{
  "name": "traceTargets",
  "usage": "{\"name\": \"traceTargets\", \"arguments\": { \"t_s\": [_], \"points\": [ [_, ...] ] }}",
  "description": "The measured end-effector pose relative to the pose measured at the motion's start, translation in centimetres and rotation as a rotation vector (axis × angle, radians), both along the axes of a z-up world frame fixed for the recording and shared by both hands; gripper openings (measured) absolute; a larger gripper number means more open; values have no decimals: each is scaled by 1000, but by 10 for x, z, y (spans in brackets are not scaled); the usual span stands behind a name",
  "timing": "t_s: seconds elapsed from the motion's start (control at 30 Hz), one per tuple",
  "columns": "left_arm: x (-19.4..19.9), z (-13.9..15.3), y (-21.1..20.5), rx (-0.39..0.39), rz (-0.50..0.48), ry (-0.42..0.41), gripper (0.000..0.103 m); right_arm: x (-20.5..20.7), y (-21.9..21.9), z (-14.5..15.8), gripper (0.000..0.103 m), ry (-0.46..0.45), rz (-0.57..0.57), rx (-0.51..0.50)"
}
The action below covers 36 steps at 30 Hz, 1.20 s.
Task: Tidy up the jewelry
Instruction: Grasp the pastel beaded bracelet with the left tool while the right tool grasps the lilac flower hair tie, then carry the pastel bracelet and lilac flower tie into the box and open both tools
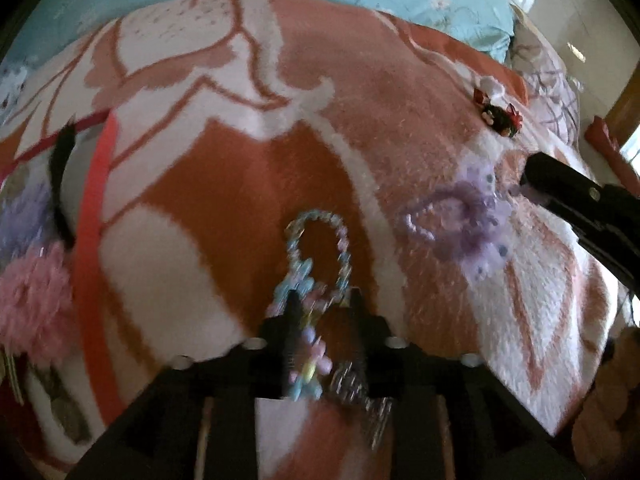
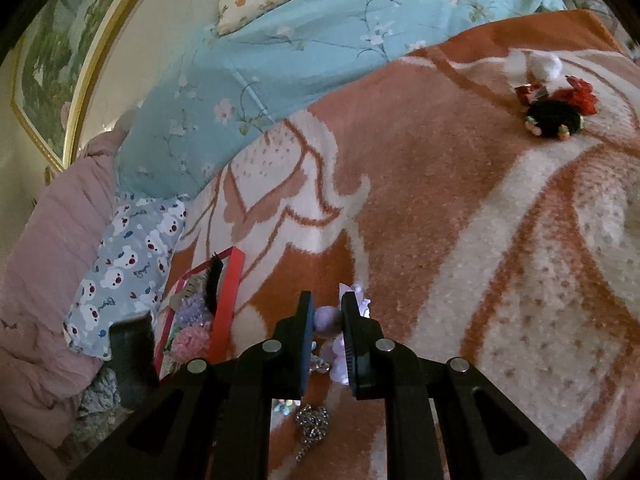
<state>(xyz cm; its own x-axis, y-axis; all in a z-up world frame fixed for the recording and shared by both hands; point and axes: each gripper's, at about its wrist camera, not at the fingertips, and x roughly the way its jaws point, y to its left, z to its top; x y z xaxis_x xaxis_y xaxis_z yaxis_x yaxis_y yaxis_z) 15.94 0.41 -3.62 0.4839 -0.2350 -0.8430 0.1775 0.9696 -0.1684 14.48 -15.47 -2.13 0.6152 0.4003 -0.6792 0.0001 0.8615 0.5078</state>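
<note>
A pastel beaded bracelet (image 1: 320, 215) with small flower charms lies on the orange and white blanket (image 1: 240, 168). Its flower end runs back between the fingers of my left gripper (image 1: 325, 296). Those jaws stand apart around it, and no pad visibly presses on it. My right gripper (image 2: 327, 297) is shut on a purple beaded bracelet (image 2: 325, 317) with tulle flowers. In the left wrist view the right gripper (image 1: 528, 178) reaches in from the right, and the purple bracelet (image 1: 452, 216) trails leftward from its tip.
An open red box (image 1: 90, 216) (image 2: 230, 292) at the left holds pink and purple fluffy pieces and a black clip. Red, black and white hair ornaments (image 1: 500, 116) (image 2: 556, 114) lie far right. A silver chain (image 2: 312, 420) lies under my right gripper. A blue floral quilt (image 2: 320, 40) lies behind.
</note>
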Motion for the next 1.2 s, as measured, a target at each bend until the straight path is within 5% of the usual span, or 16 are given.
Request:
{"name": "traceTargets", "arguments": {
  "t_s": [0.17,0.23,0.27,0.3,0.6,1.2],
  "points": [
    [27,-14,-27,78,-28,15,40,-3,-10,-1,13,5,-15,17],
    [36,-24,-33,98,-30,40,26,-4,-12,0,13,2,-19,22],
    [39,-28,-36,90,-37,48,9,-4,-13,1,13,0,-20,25],
    [40,-30,-36,84,-37,50,7,-5,-14,2,13,-3,-20,28],
    [13,4,-9,-20,1,-37,7,-8,-13,10,13,-21,-15,49],
    [-98,77,113,-214,207,-187,7,-11,47,21,13,-29,111,58]
  ]
}}
